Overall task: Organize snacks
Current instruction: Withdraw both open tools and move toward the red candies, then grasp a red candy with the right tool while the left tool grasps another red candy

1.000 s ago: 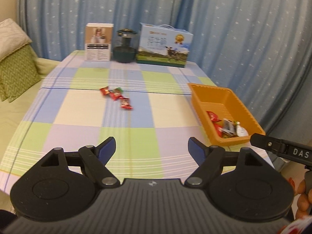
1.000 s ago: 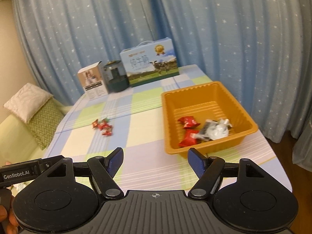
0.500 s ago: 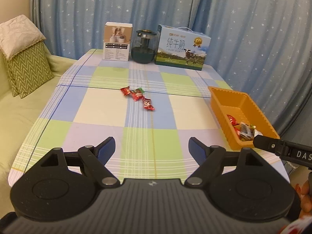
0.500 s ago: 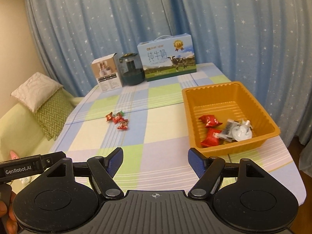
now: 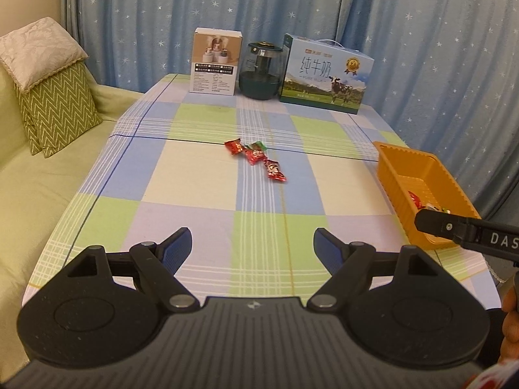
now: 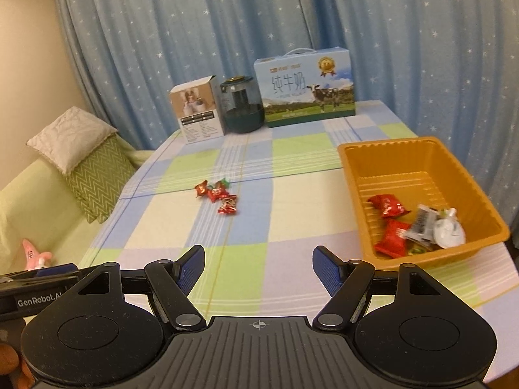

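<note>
We held the left gripper and the right gripper above the near edge of the checked-cloth surface, fingers spread wide with nothing between them. Three red-wrapped snacks lay clustered mid-surface, well apart from the orange plastic tray at the right edge, which held more wrapped snacks.

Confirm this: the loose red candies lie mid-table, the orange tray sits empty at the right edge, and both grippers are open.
Not quite: the tray is not empty. The right wrist view shows red packets and a white wrapper in it. The candies do lie mid-table, and the left gripper and right gripper are open.
</note>
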### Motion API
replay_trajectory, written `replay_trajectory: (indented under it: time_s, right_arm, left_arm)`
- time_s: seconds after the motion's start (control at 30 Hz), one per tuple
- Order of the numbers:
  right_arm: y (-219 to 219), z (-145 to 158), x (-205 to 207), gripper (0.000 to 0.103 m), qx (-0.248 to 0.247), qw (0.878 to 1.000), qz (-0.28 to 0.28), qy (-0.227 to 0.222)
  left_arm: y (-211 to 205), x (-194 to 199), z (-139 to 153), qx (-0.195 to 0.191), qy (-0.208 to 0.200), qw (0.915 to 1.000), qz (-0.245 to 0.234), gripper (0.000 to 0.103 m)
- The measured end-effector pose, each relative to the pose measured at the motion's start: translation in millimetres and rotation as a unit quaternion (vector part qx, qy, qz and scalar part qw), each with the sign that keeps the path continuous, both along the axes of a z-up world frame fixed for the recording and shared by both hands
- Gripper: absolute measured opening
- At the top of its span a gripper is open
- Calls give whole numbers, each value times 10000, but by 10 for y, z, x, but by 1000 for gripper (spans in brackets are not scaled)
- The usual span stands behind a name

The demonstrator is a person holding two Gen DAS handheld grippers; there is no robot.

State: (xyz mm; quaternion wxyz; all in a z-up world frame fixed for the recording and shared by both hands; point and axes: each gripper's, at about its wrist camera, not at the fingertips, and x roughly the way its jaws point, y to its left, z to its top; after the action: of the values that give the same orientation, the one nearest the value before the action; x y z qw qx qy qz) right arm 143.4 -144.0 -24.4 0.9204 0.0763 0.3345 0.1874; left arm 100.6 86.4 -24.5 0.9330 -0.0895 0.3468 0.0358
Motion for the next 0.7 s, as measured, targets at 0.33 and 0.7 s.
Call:
replay_trajectory:
  time_s: [0.33,0.7]
  right_arm:
    - [353,-251,569,73,-69,9997,235,-45]
    - [818,-752,1467,73,-251,9984,492,122]
  left_arm:
    - [192,510,-203,330,76,9993,-131,80]
    - [487,1435,-574,783,165,9965,-232,80]
